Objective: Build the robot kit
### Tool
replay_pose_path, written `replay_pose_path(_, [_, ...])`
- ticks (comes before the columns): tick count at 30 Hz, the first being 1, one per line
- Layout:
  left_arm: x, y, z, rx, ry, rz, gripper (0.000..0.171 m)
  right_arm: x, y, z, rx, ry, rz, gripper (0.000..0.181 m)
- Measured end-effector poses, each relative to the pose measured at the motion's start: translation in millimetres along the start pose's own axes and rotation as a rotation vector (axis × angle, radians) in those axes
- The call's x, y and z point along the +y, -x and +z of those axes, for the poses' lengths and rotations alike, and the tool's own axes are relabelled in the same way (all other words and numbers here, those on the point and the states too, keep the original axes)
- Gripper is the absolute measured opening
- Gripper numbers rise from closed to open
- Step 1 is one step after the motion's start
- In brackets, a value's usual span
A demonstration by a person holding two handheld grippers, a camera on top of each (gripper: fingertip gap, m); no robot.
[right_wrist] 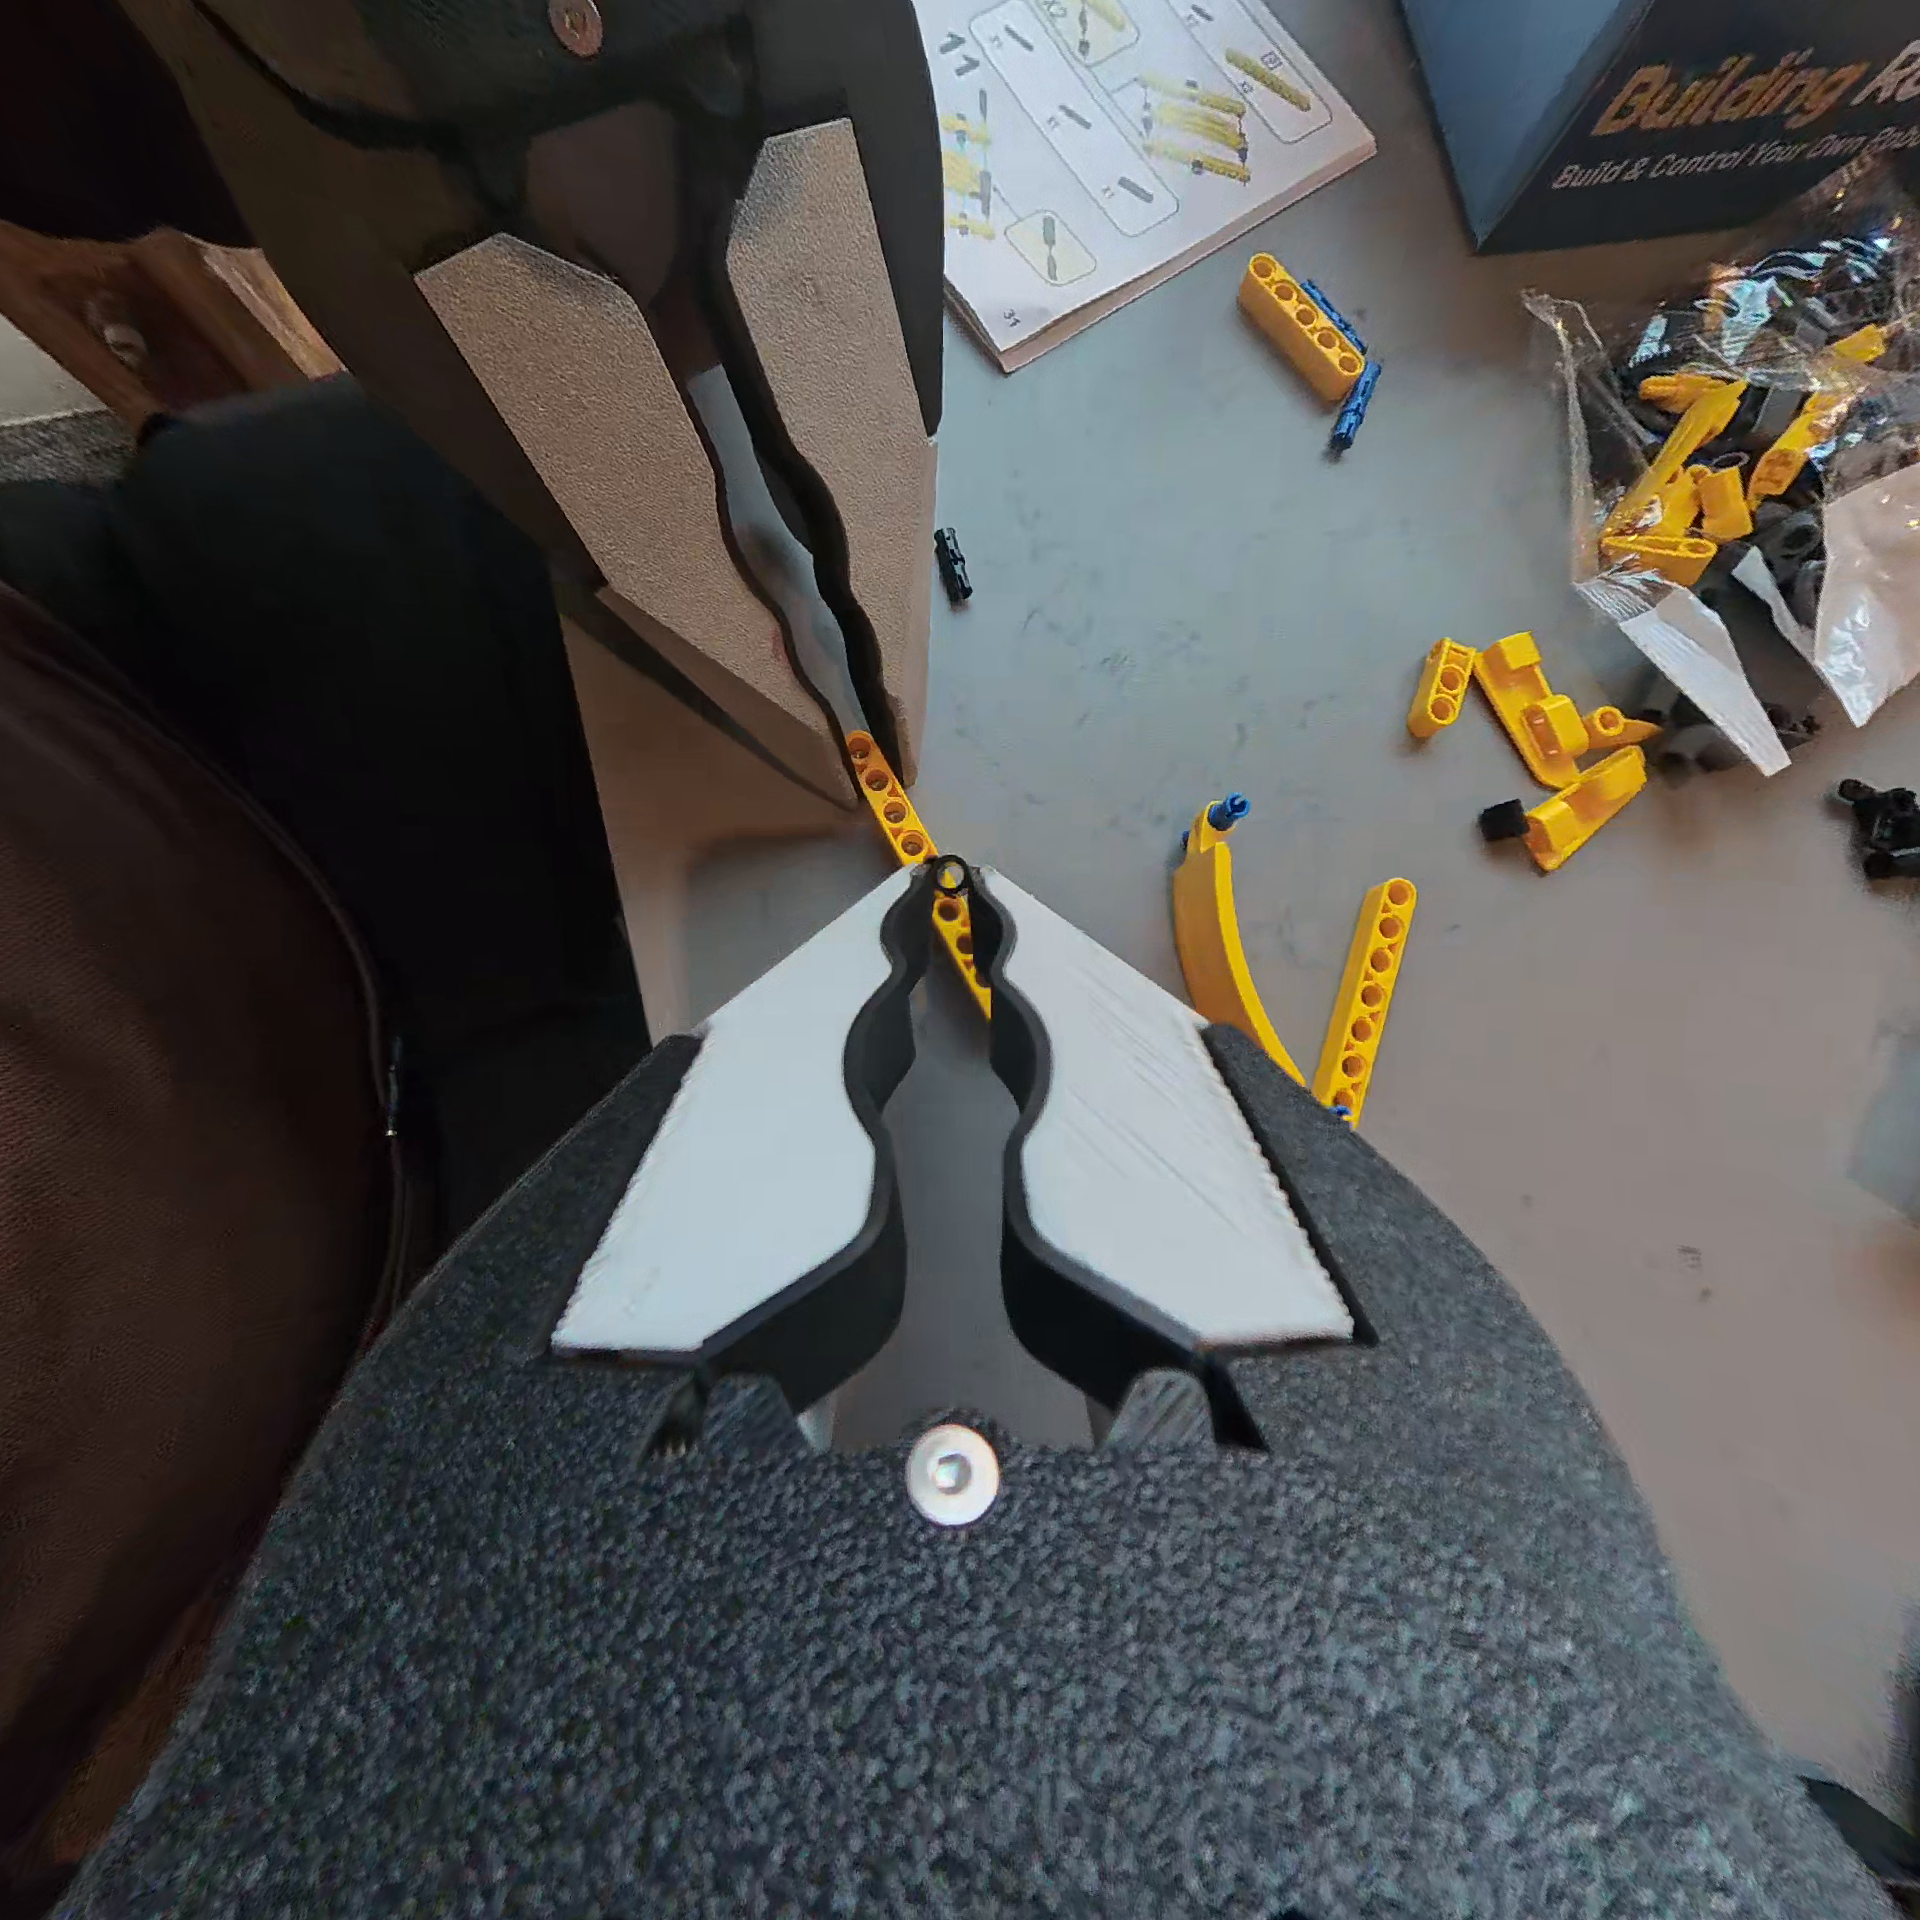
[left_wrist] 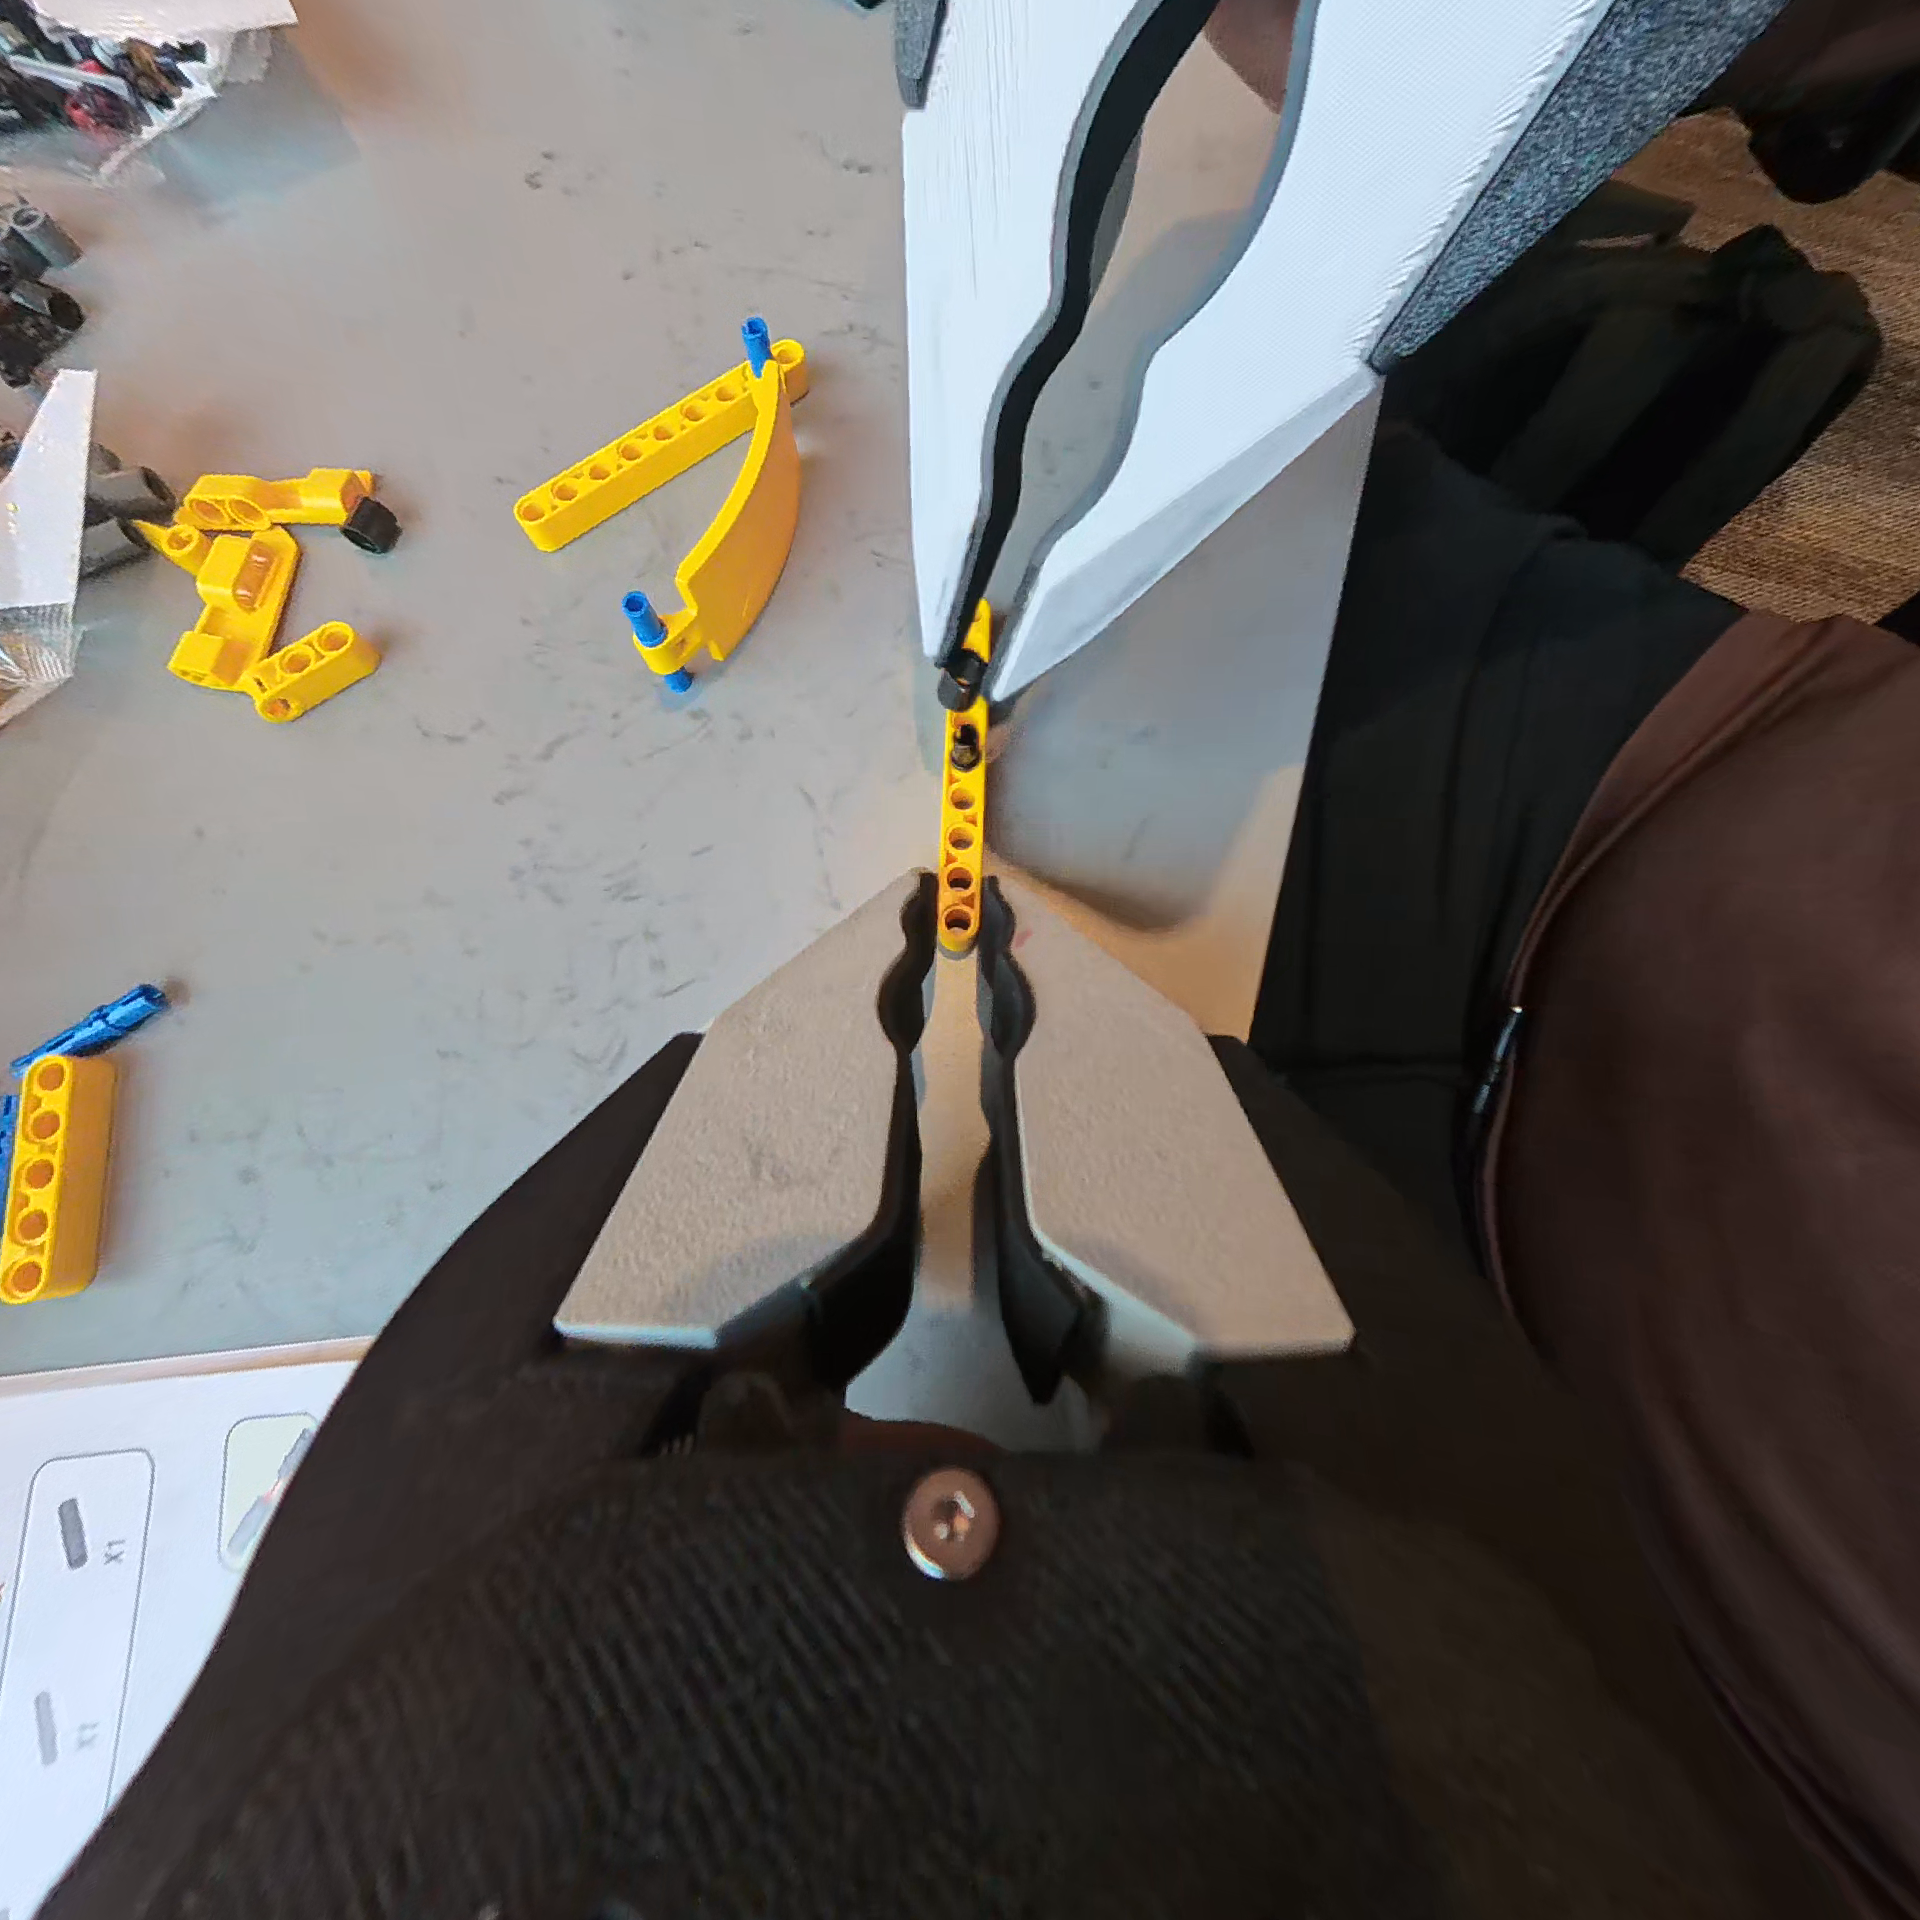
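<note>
Counts of the building-toy parts and other items on the grey table

Two grippers (left_wrist: 958, 904) (right_wrist: 948, 878) are in view, with one thin yellow beam (left_wrist: 961, 821) and one black pin (right_wrist: 949, 875) between them. One more black pin (right_wrist: 953, 563) lies loose. There is one assembly of a long yellow beam and a curved yellow panel (left_wrist: 727, 520), carrying two blue pins (left_wrist: 646, 615). One thick yellow block (left_wrist: 47, 1174) with one loose blue pin (left_wrist: 104, 1013) beside it, one cluster of small yellow pieces (left_wrist: 260, 592), one instruction booklet (right_wrist: 1122, 135), one dark box (right_wrist: 1714, 114) and one clear bag of parts (right_wrist: 1745, 488); the bagged pieces are too jumbled to count.
</note>
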State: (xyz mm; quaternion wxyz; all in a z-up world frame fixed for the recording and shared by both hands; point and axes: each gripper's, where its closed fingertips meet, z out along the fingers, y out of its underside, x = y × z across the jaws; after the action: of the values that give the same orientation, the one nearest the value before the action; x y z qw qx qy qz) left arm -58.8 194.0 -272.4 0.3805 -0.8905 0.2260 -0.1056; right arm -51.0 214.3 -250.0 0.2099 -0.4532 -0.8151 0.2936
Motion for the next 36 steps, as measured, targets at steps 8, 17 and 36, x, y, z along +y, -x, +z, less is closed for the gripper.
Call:
replay_pose_path(8, [0.1,0.1,-0.1,0.002,0.0,-0.004,0.004,0.7,3.8,5.2,-0.013,0.03,-0.015,0.006])
replay_pose_path(17, [0.3,-0.4,-0.3,-0.003,0.0,0.008,0.004,-0.2,4.2,8.6,-0.041,0.105,-0.03,0.006])
replay_pose_path(36, [0.5,-1.4,-0.4,0.004,-0.001,0.007,0.005,5.2,4.5,5.7,-0.103,0.199,-0.078,0.006])
